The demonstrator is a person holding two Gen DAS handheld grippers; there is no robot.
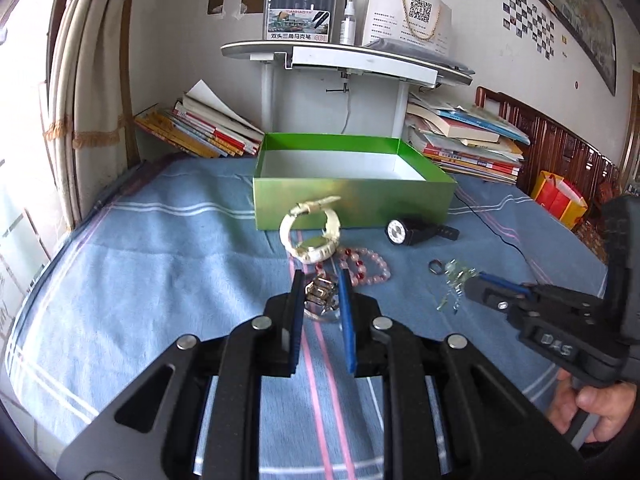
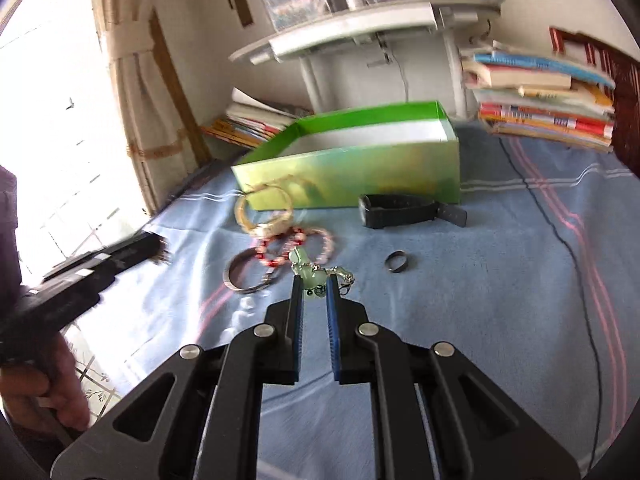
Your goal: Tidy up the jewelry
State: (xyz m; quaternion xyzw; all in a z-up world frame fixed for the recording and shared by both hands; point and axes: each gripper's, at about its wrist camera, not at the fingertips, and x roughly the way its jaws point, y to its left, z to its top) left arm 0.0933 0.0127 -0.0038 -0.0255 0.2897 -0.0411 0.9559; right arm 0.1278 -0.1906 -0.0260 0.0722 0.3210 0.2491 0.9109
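An open green box [image 1: 352, 202] [image 2: 360, 168] stands on the blue cloth. In front of it lie a cream watch [image 1: 312, 236] [image 2: 266, 216], pink and red bead bracelets [image 1: 362, 266] [image 2: 296, 244], a black watch [image 1: 416, 232] [image 2: 404, 210] and a dark ring [image 1: 435, 266] [image 2: 399, 261]. My left gripper [image 1: 322, 284] has its fingers around a silver metal bracelet [image 1: 320, 300] [image 2: 248, 276], jaws close beside it. My right gripper [image 2: 314, 286] [image 1: 492, 292] is closed around a pale green pendant on a chain [image 2: 316, 276] [image 1: 454, 280].
Stacks of books [image 1: 468, 140] [image 1: 204, 128] lie behind the box on both sides of a white shelf stand [image 1: 340, 60]. A black cable [image 2: 560, 240] runs across the cloth on the right. A curtain [image 1: 88, 100] hangs at the left.
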